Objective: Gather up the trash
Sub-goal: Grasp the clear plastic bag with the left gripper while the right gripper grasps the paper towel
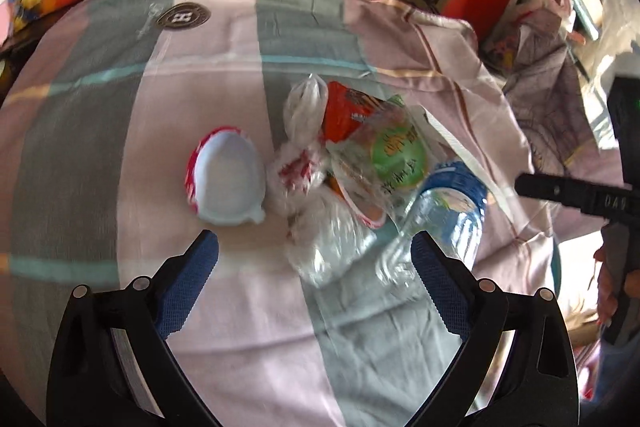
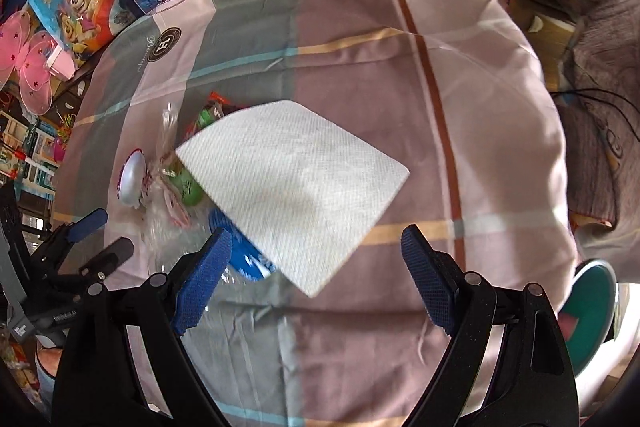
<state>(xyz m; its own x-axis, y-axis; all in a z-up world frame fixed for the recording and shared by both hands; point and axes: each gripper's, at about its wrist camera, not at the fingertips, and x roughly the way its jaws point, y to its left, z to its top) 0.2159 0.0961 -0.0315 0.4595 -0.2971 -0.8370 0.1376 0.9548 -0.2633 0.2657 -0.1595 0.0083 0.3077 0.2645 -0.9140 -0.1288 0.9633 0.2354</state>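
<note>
While both grippers hang over the plaid cloth (image 1: 224, 39), we're at the approach step — nothing picked yet. The left gripper (image 1: 314, 247) has its fingers wide and empty, just short of the trash pile. The right gripper (image 2: 316, 243) is also wide and empty, with the white napkin (image 2: 296, 187) ahead of it.

Next move, as we judge it: drop the right fingers onto the napkin's near corner and pinch. It's flat and thin, so it needs an edge grip.

Count — 1 napkin, 1 clear bottle (image 1: 448, 215) with a blue label, 1 red-and-white egg-shaped shell (image 1: 226, 179), 1 green-lidded cup (image 1: 396, 155) and 1 orange wrapper (image 1: 348, 111). The clear plastic bags (image 1: 304, 107) are bunched and blurred; we can't tell how many.
</note>
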